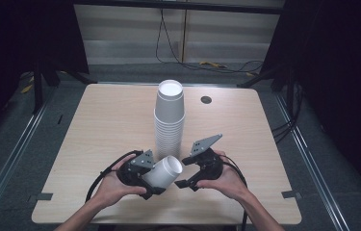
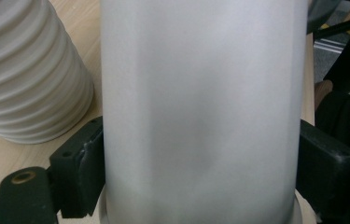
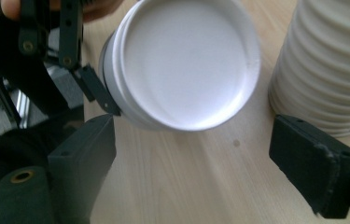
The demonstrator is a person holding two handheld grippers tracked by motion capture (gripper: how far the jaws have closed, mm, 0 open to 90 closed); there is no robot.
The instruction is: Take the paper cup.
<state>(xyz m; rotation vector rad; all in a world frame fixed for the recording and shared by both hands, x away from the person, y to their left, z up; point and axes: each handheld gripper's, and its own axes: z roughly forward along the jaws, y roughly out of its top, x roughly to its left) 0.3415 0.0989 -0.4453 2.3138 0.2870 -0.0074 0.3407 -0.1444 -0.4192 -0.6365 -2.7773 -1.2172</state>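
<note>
White paper cup (image 1: pixel 164 171), tipped sideways, beside cup stack (image 1: pixel 169 120)

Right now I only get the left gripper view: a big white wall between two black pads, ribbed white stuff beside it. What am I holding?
Observer: A single white paper cup, lying tilted in the left claw, its flat closed end facing the right claw.
Operator: And the ribbed stuff?
Observer: A tall stack of cups standing upside down mid-table, just behind your cup.
Operator: Is the other claw gripping my cup too?
Observer: No. In the right gripper view its pads stand wide apart, with the cup's flat end ahead of them and bare wooden table between.
</note>
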